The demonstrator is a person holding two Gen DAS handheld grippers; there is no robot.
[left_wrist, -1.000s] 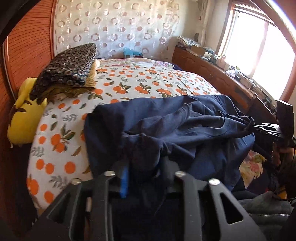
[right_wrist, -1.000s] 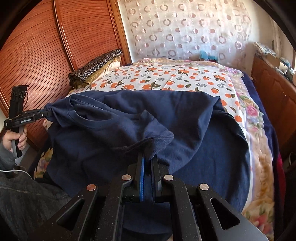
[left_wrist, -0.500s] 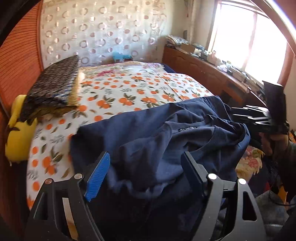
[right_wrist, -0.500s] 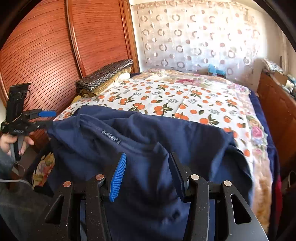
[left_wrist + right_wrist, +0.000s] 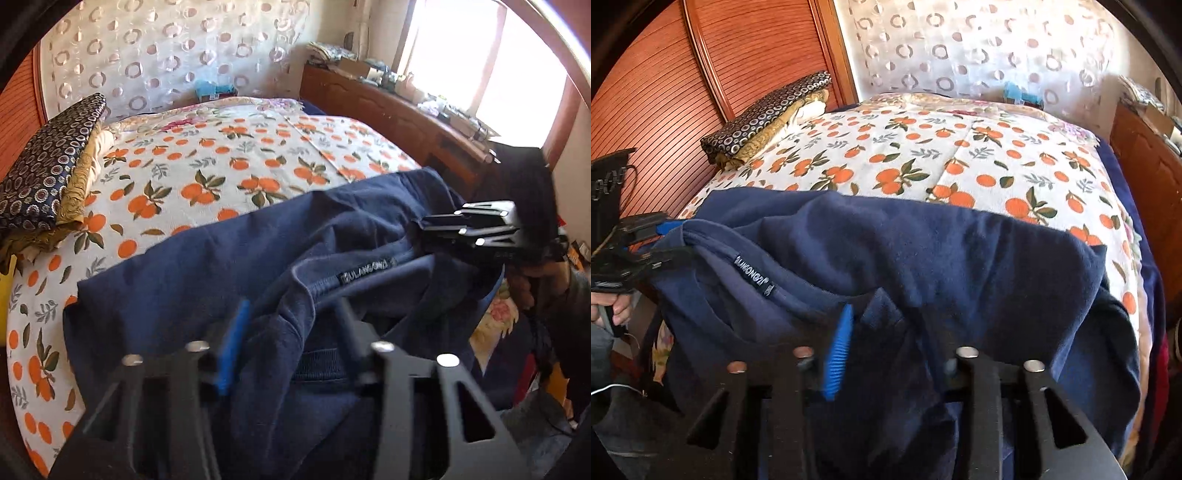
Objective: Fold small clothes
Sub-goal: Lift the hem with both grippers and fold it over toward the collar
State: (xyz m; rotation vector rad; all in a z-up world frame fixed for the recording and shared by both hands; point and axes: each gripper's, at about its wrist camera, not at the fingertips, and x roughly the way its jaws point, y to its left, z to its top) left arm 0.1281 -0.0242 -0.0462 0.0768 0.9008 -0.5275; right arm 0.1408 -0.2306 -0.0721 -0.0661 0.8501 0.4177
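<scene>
A navy blue sweatshirt [image 5: 258,251] lies crumpled over the near end of the bed, its neck label [image 5: 365,275] facing up; it also shows in the right wrist view [image 5: 942,251]. My left gripper [image 5: 291,332] has its jaws partly apart, blurred, with a fold of the sweatshirt's shoulder between them. My right gripper [image 5: 886,332] likewise has its jaws partly apart around a fold by the collar. Each gripper shows from the side in the other's view: the right gripper [image 5: 476,229] and the left gripper [image 5: 639,243] at opposite ends of the neckline.
The bed has an orange-print cover [image 5: 221,173]. Folded dark patterned and yellow cloths [image 5: 48,173] are stacked at the far left by the wooden wardrobe [image 5: 665,92]. A wooden sideboard [image 5: 388,114] with clutter runs along the right under the window.
One second ago both grippers were shut on the sweatshirt, then opened wide and drew back. Now both have moved onto cloth near the collar and their jaws are narrower.
</scene>
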